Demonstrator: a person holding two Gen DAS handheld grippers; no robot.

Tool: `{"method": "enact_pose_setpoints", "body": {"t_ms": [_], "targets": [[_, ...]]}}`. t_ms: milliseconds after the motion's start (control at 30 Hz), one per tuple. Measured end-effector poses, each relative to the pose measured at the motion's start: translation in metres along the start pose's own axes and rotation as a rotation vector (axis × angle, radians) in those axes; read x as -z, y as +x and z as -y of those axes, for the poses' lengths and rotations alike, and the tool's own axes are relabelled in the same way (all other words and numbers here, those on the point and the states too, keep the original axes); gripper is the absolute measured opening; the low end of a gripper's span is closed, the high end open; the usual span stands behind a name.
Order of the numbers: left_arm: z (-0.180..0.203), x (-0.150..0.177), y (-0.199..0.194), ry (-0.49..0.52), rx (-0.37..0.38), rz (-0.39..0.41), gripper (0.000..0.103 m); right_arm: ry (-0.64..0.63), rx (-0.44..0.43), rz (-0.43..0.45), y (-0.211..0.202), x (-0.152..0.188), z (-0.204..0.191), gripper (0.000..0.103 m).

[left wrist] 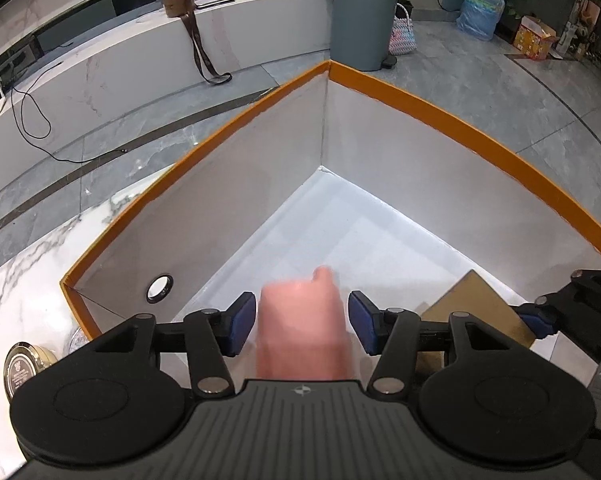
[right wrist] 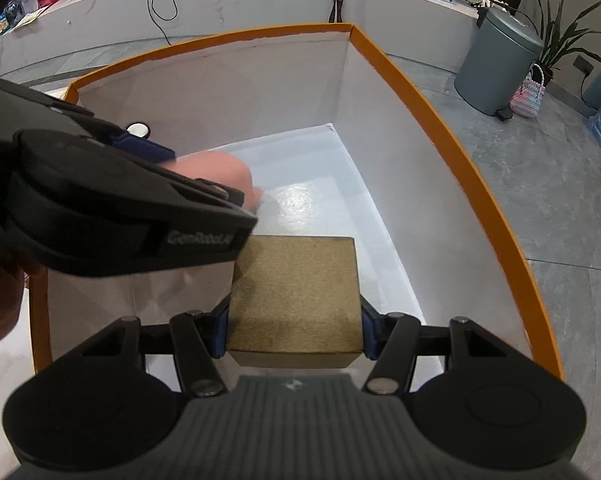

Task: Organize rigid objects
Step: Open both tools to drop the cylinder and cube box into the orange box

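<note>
Both grippers carry loads over the orange-rimmed box [right wrist: 440,120]: right gripper [right wrist: 294,336] clamps a tan box [right wrist: 296,296], left gripper [left wrist: 302,322] brackets a blurred pink object [left wrist: 302,320]. Neither looks set down yet; a round tin [left wrist: 24,368] waits on the marble counter [left wrist: 20,280]. Beyond: grey floor, a bin [left wrist: 362,20].

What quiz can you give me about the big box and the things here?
1. True or false: the right tool grips a brown block.
2. What colour is the big box's rim? A green, B orange, C blue.
3. Is the round tin inside or outside the big box?

Key: 1 true. 2 B. 3 outside, on the marble top beside it.
</note>
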State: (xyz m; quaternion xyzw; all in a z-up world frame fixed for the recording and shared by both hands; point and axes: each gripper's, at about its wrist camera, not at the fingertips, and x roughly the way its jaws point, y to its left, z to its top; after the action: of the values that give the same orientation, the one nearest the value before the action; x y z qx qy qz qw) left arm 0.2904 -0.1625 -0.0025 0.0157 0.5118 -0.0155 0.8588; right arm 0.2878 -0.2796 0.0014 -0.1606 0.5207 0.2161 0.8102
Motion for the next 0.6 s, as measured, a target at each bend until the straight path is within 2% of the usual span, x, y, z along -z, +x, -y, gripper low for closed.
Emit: {"method": "enact_pose_setpoints", "body": {"t_ms": [200, 367, 600], "targets": [[0.002, 0.001, -0.002, 0.021, -0.009, 0.011, 0.063, -0.008, 0.019, -0.014, 0.006, -0.004, 0.003, 0.059], [0.000, 0.001, -0.011, 0.021, -0.005, 0.037, 0.063, -0.001, 0.029, 0.003, 0.003, -0.004, 0.004, 0.069], [-0.015, 0.000, -0.035, 0.007, 0.017, 0.109, 0.063, 0.016, 0.042, 0.037, -0.007, -0.005, 0.009, 0.069]]}}
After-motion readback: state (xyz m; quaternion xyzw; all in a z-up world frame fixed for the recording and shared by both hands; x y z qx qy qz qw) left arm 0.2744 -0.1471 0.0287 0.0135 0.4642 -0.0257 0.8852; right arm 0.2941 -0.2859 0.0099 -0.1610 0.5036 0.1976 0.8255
